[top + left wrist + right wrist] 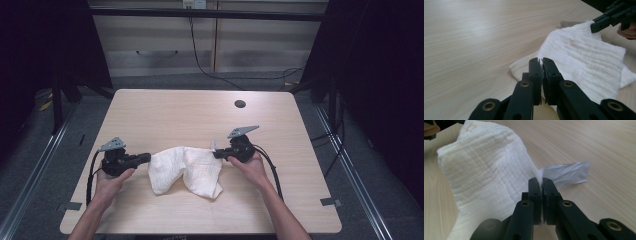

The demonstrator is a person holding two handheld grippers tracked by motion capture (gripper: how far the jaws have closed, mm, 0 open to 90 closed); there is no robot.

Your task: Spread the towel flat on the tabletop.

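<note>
A crumpled white cloth point(185, 170) lies in the middle of the light wooden table point(200, 115). My left gripper point(148, 157) is at the cloth's left edge, jaws shut, with the edge of the cloth point(584, 57) right at its tips point(541, 60). At the cloth's right upper corner is my right gripper point(216, 154). It is shut on a raised fold of the cloth point(486, 175) at its tips point(541, 180). A clear plastic tag point(567, 172) sticks out beside that fold. In the left gripper view the right gripper point(596, 26) shows at the cloth's far corner.
A dark round hole point(240, 104) sits near the table's far right corner. Cables trail from both grippers toward the front edge. Cabinets point(210, 40) stand beyond the table, and black frame posts flank it. Bare wood surrounds the cloth on all sides.
</note>
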